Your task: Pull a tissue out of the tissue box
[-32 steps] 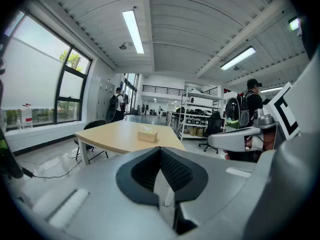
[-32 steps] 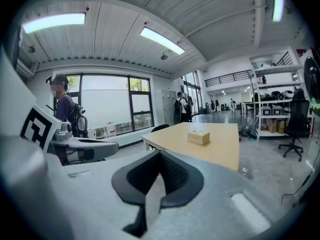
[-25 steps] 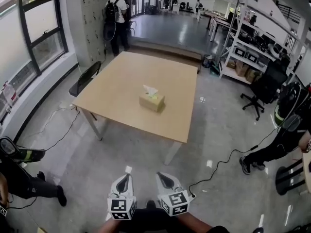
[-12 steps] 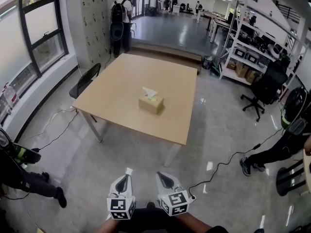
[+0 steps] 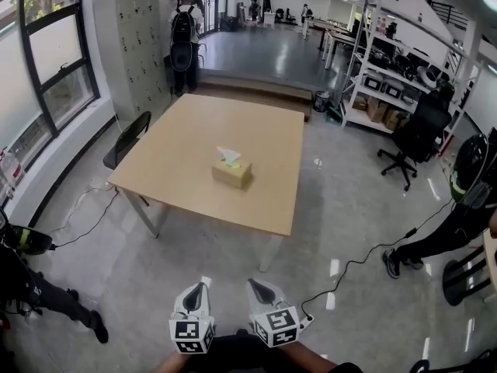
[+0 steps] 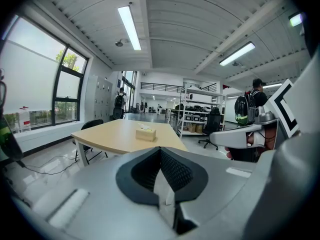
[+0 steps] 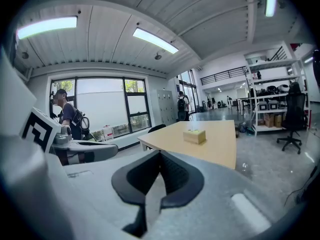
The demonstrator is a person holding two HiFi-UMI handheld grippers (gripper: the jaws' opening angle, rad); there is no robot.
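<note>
A tan tissue box (image 5: 232, 173) with a white tissue sticking up from its top sits near the middle of a light wooden table (image 5: 178, 162). It also shows small and far off as the tissue box (image 6: 146, 133) in the left gripper view and the tissue box (image 7: 194, 135) in the right gripper view. My left gripper (image 5: 196, 294) and right gripper (image 5: 260, 290) are held low and close to my body, side by side, well short of the table. Both are shut with nothing between their jaws.
A black chair (image 5: 126, 140) stands at the table's left edge. Cables (image 5: 365, 255) run over the grey floor. People stand at the left (image 5: 31, 286), the right (image 5: 458, 224) and by the lockers (image 5: 183, 37). Shelves (image 5: 388, 84) and an office chair (image 5: 411, 142) are at the right.
The view has shifted a little: the table and tissue box sit slightly lower and further left in the head view. Both grippers stay shut in the same place near my body.
</note>
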